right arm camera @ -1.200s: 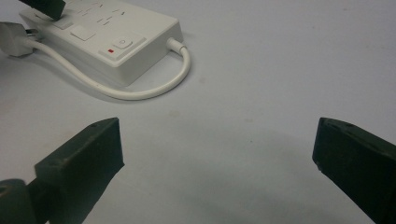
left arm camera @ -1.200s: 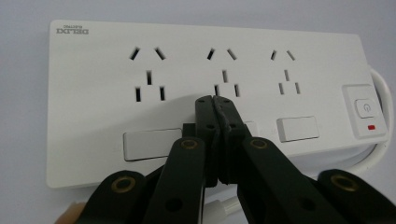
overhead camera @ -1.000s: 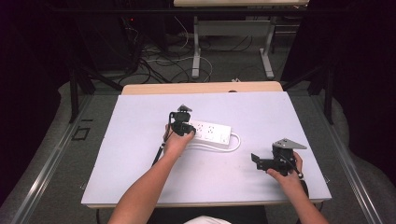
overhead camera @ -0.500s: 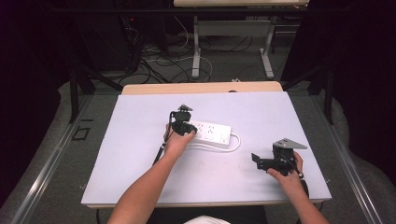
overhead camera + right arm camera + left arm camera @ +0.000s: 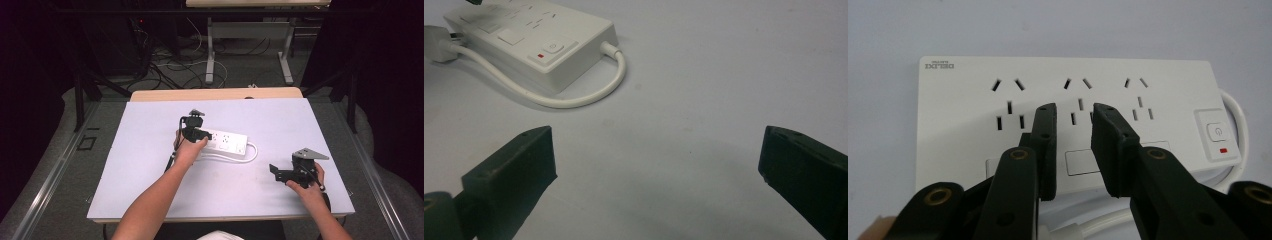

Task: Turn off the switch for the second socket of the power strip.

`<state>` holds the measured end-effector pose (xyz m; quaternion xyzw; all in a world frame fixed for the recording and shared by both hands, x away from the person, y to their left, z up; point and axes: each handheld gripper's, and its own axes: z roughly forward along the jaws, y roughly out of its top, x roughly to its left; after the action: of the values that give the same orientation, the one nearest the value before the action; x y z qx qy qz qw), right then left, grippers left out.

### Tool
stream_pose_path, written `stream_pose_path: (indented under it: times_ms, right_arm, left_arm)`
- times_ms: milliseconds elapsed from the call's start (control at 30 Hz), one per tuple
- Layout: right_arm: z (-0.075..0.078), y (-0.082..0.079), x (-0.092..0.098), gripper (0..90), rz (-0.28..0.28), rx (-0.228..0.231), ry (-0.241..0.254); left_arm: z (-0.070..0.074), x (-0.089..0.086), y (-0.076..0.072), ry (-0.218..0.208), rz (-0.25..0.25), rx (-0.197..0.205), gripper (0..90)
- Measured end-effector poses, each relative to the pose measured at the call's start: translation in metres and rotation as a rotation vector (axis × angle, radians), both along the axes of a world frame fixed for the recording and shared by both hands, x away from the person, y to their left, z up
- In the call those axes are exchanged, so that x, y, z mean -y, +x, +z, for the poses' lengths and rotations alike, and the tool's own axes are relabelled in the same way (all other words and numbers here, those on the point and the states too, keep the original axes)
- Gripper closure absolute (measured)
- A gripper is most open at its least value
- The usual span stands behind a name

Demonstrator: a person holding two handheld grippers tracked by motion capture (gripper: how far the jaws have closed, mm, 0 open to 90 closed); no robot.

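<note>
Left hand-held gripper hovers slightly parted over the power strip mid-bench—nothing gripped; right hand-held gripper gapes wide, idle.

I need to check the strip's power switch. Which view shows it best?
The left gripper view: the power switch faces the camera, its symbol and red mark sharp. The right gripper view shows the switch smaller, at a slant. In the high view the power strip is too small to show it.
</note>
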<state>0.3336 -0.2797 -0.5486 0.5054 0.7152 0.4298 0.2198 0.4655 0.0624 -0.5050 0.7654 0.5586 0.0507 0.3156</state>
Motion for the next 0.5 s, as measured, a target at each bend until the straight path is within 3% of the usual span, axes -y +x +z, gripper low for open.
stream_pose_path:
  times_ms: [500]
  right_arm:
    - [0.000, -0.001, 0.000, 1.1, -0.006, 0.005, -0.002]
  left_arm:
    - [0.012, -0.002, -0.003, 0.002, -0.014, 0.061, 55.1]
